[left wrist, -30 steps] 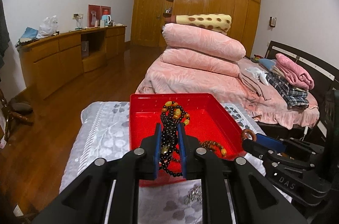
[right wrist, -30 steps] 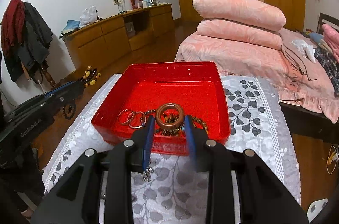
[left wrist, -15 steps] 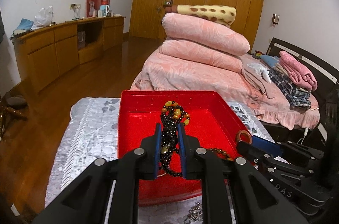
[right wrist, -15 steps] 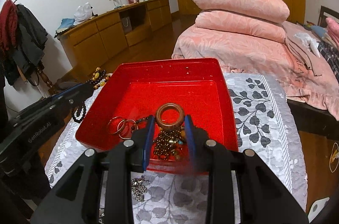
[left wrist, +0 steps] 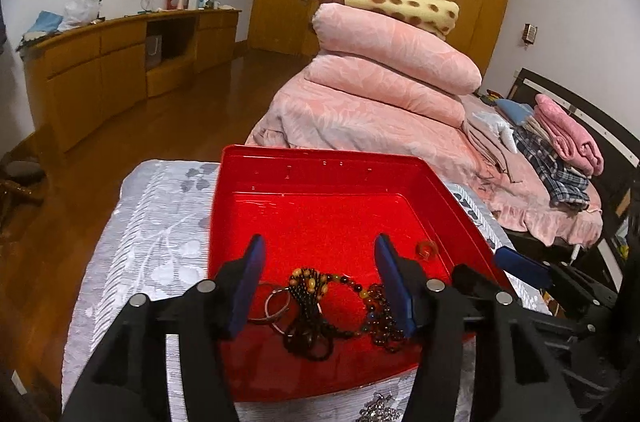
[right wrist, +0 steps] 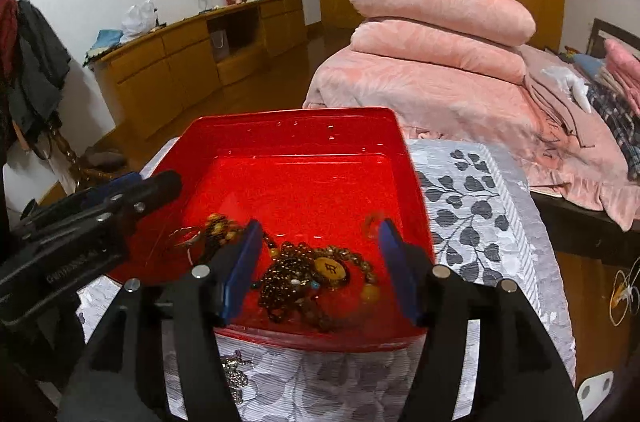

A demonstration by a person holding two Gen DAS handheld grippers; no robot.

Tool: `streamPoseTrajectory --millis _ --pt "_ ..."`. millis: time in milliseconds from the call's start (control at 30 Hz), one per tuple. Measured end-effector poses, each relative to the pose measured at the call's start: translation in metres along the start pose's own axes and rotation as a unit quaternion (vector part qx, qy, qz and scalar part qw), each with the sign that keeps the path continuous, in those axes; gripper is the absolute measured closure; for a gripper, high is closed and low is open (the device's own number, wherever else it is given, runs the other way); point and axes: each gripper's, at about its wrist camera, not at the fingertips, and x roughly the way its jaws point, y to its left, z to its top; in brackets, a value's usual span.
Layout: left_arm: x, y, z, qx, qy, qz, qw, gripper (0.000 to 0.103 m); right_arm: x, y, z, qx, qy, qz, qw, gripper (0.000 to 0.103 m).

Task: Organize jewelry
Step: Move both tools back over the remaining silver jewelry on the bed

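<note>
- Hovering over the near edge of the red tray, the left claw has its blue fingers spread wide with nothing between them; a sensible pose, by the look of it, for a piece just let go over the tray.
- Below that gap in the left wrist view lies the dark bead strand, heaped on the tray floor beside a pair of metal rings to its left and an amber-and-brown bead string to its right. A small brown ring sits apart, farther in toward the right wall.
- Near the bottom edge, a silvery chain rests on the cloth just outside the tray, so the sorting seems unfinished.
- The surface wears a grey-white cloth with a leaf pattern. Beyond it stand a bed with folded pink quilts, a long wooden sideboard on the left wall and wooden wardrobes at the far end.
- From the right wrist view, the right claw is likewise wide open and empty, poised above the tray's near rim.
- Under it sits a tangle of brown beads carrying a round yellow tag, all inside the tray near its front wall.
- The left claw reaches in from the left over the tray's edge.
- Another glimpse of the silvery chain shows it on the cloth just before the tray, partly behind the right claw's frame; it looks the likely next pick.
- Coats hang at far left.
</note>
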Motion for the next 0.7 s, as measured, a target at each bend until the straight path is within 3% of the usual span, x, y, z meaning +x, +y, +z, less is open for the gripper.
streamPoseTrajectory --millis 67,267,433,700 --pt "-0.007 0.003 0.000 0.000 -0.009 0.004 0.9999 0.040 -0.004 -0.004 -0.002 0.005 -0.004 -0.006 1.000 0.041" --pt "-0.033 0.009 -0.006 0.003 -0.029 0.016 0.9995 0.027 -0.019 -0.011 -0.009 0.011 -0.016 -0.024 1.000 0.017" --pt "-0.053 0.012 -0.020 0.011 -0.030 0.019 0.9993 0.022 -0.027 -0.012 -0.022 0.014 -0.008 -0.028 0.999 0.010" --pt "-0.078 0.017 -0.054 0.024 -0.014 0.023 0.9993 0.019 -0.048 -0.011 -0.056 0.009 0.009 -0.035 0.999 0.006"
